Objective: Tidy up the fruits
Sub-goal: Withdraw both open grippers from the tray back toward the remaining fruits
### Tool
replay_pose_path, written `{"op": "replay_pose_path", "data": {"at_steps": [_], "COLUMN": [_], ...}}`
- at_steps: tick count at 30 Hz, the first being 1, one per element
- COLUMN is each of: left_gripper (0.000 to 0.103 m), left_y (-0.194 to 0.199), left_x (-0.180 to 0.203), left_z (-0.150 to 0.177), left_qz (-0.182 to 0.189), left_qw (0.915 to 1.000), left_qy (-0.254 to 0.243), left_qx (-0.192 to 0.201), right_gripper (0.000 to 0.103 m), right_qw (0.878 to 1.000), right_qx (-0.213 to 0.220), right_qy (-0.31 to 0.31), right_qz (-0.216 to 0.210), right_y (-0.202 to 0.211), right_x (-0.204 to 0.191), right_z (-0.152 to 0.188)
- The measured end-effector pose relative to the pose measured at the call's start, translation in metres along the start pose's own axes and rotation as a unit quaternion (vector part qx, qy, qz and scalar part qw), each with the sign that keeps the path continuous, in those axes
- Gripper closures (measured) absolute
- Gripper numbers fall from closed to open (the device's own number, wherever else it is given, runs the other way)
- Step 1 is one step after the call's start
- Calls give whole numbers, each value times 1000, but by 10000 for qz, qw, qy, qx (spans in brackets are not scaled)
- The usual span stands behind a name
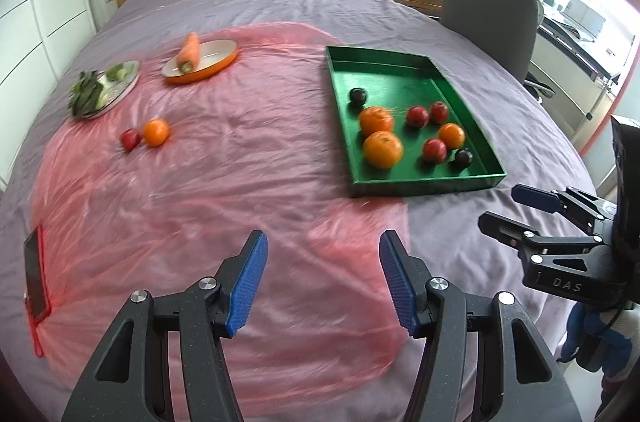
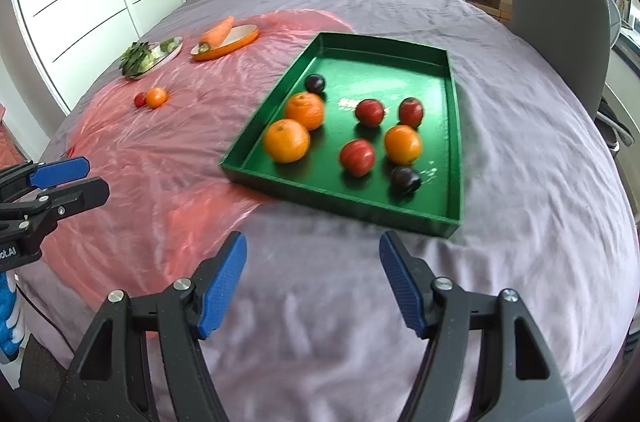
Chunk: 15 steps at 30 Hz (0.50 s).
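Note:
A green tray (image 1: 400, 60) (image 2: 454, 126) lies on the bed and holds several oranges, red apples and dark plums. A loose orange (image 1: 156, 132) (image 2: 156, 97) and a small red apple (image 1: 130, 139) (image 2: 140, 99) lie together on the pink plastic sheet, left of the tray. My left gripper (image 1: 322, 246) is open and empty over the sheet near the bed's front. My right gripper (image 2: 312, 248) is open and empty in front of the tray; it also shows at the right in the left wrist view (image 1: 506, 206).
An orange dish (image 1: 218, 62) (image 2: 240, 42) holds a carrot (image 1: 189, 50). A metal plate (image 1: 124, 84) (image 2: 168, 56) holds leafy greens. A red-cased phone (image 1: 35, 276) lies at the sheet's left edge. A grey chair (image 1: 492, 2) stands right of the bed.

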<state>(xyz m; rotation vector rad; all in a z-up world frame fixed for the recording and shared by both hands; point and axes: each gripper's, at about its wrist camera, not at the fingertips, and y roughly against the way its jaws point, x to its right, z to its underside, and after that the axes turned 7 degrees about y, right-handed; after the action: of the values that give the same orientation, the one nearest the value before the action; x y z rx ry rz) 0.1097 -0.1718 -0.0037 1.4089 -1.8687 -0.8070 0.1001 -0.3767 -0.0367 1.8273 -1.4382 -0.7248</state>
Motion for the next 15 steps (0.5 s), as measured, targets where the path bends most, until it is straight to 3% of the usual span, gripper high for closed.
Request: {"op": "replay_pose_path", "data": {"at_steps": [7, 15], "left_gripper": [51, 51], "left_y": [22, 38], "left_x": [-25, -53], "left_z": [15, 32], "left_qz": [-297, -397], "left_qw": [9993, 9983], "left_qy": [77, 331], "left_qx": [231, 279], "right_gripper": [0, 0], "right_qw": [9999, 9994], "right_qx": [55, 95], "right_qy": [50, 209], "right_qz": [-98, -247], "right_y": [8, 20], "right_x": [-29, -66], "right_z": [7, 10]}}
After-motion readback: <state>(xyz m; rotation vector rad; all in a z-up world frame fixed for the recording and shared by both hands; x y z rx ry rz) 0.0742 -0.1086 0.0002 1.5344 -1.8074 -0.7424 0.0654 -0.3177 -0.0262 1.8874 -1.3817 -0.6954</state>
